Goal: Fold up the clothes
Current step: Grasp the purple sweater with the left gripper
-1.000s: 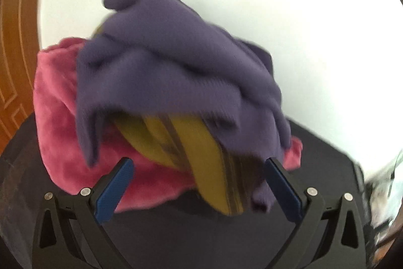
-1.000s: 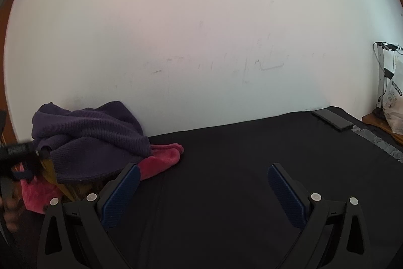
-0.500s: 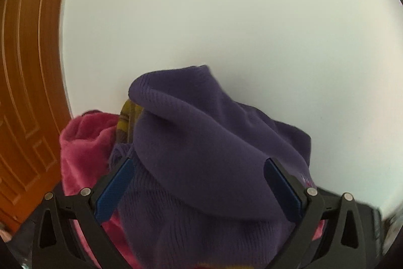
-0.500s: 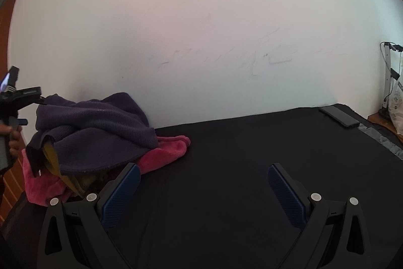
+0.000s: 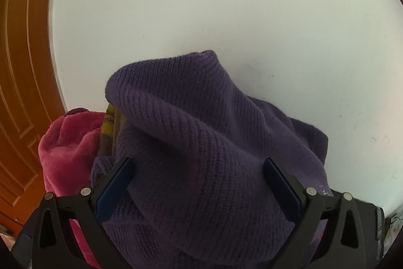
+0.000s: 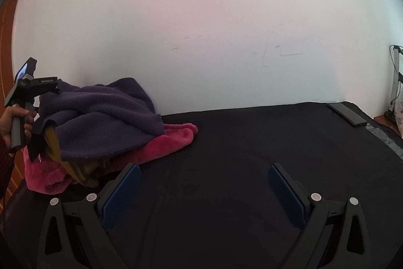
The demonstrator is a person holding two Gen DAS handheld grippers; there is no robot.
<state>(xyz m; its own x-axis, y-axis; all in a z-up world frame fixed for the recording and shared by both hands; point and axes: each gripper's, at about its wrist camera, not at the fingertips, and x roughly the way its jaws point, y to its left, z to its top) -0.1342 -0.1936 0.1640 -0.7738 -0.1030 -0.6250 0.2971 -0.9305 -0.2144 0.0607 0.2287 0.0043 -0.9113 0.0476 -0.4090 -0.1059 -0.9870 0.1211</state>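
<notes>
garments: 3 in one heap – purple knit sweater (image 5: 201, 155) on top, pink fleece (image 5: 65, 150), yellow cloth (image 5: 109, 125) | left gripper (image 5: 196, 180) jaws apart, sweater bulging between them | right gripper (image 6: 201, 187) jaws apart, empty; heap front-left of it, long axis running left-right

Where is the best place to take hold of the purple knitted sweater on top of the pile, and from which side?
Probably the raised ridge of the purple sweater, where the knit stands up in a thick fold. Come from the pile's left end, where the left gripper already is, jaws open on either side of the fold. The pink and yellow garments lie lower, so a high pinch should take the sweater alone.
</notes>
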